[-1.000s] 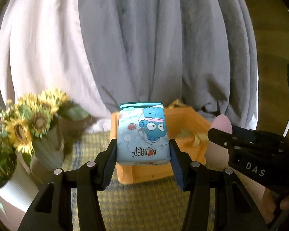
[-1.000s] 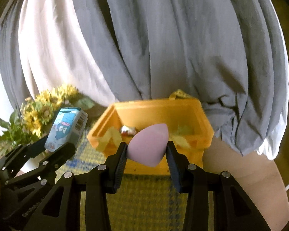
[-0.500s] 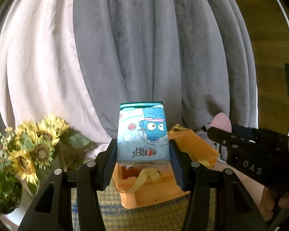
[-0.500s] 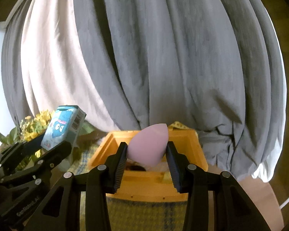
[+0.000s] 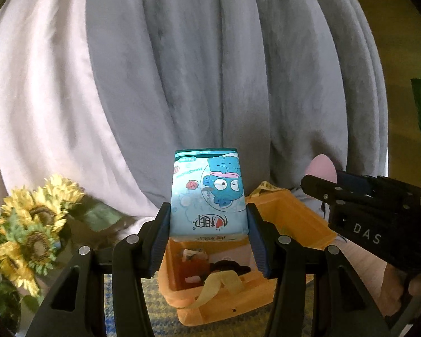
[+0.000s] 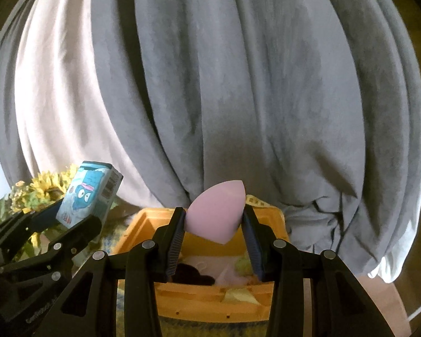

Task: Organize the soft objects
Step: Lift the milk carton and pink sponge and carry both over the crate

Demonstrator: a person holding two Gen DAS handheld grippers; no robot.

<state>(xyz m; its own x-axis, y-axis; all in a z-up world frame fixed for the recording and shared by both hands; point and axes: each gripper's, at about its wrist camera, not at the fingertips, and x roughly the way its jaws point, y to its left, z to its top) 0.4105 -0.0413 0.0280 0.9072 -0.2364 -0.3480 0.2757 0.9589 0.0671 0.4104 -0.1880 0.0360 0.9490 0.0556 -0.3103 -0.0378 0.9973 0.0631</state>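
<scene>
My left gripper (image 5: 209,219) is shut on a light blue tissue pack (image 5: 209,193) with a blue cartoon fish, held above the near left part of an orange basket (image 5: 292,216). My right gripper (image 6: 214,217) is shut on a pink makeup sponge (image 6: 214,210), held over the same orange basket (image 6: 210,295). The basket holds several soft items, dark, pink and pale green. The tissue pack (image 6: 89,195) and left gripper show at the left of the right wrist view. The sponge tip (image 5: 321,167) and the right gripper body show at the right of the left wrist view.
A bunch of sunflowers (image 5: 31,230) stands left of the basket, also in the right wrist view (image 6: 39,191). Grey and white curtains (image 5: 210,70) hang close behind. The basket sits on a yellow and blue woven mat (image 5: 160,309) on a wooden table (image 6: 379,303).
Both grippers have risen and moved closer over the basket, so its inside now shows below the held tissue pack and sponge. Both grips are unchanged.
</scene>
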